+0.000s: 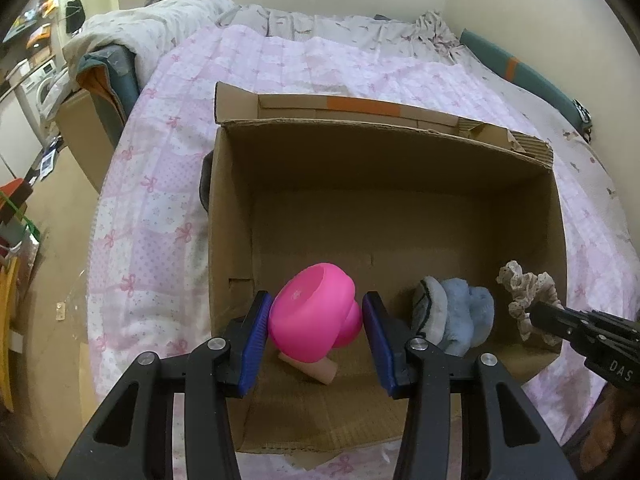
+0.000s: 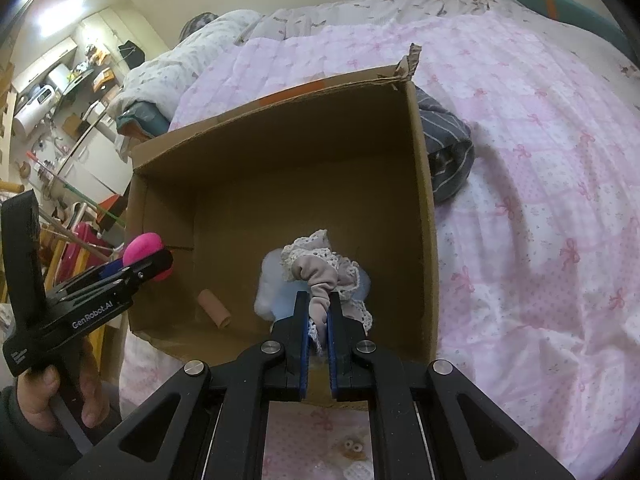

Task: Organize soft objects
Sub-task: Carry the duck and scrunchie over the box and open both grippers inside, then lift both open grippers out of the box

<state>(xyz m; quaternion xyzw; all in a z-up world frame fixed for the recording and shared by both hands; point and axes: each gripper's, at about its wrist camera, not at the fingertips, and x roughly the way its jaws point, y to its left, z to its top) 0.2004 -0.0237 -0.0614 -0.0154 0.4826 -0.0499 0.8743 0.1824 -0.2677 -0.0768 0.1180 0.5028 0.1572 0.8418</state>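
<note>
An open cardboard box (image 1: 384, 168) sits on the pink bedspread. My left gripper (image 1: 317, 320) is shut on a pink squishy mushroom-shaped toy (image 1: 316, 312), held inside the box near its front left; it also shows in the right wrist view (image 2: 142, 249). My right gripper (image 2: 319, 316) is shut on a beige lace scrunchie (image 2: 320, 272), held over the box's front right; the scrunchie also shows in the left wrist view (image 1: 528, 296). On the box floor lie a light blue fluffy sock bundle (image 1: 460, 320) and a small beige foam cylinder (image 2: 214, 309).
A dark striped folded cloth (image 2: 446, 152) lies on the pink bedspread (image 2: 540, 200) against the box's far side. A bunched white quilt (image 1: 160, 24) is at the bed's head. Cluttered floor and furniture are to the left (image 1: 24, 240).
</note>
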